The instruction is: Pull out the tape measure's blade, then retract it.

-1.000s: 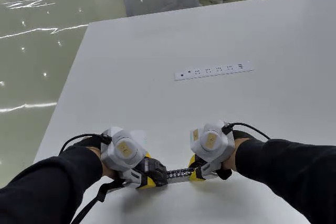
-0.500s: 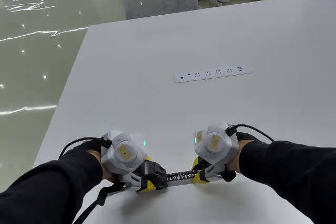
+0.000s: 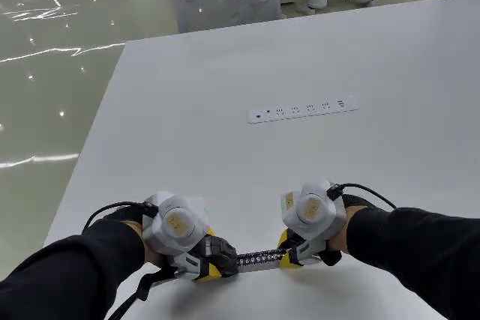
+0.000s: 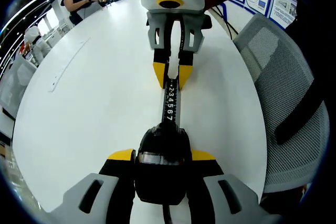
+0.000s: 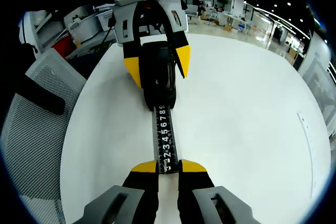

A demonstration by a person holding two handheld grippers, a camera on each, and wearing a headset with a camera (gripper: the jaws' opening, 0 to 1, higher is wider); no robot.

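Left gripper [image 4: 160,157] is closed firmly about the black body of the tape measure [image 4: 161,169], its yellow tips bearing on either side. The body sits at the near edge of the white table [image 3: 225,73]; contact with the surface cannot be confirmed. Right gripper [image 5: 168,167] is nipped almost fully together on the free end of the blade [image 5: 163,129], whose markings read from 1 at its tips to about 9 at the case mouth. Against a second ago, the head view shows the right gripper standing slightly further from the left, and the exposed strip between them somewhat longer. Part of that shift is camera movement, since the power strip [image 3: 301,109] has also drifted in frame. Assessment: pull-out is in progress, with only a short length drawn. Further straight travel appears required before retraction, and a slack hold on the tip risks the blade snapping back.
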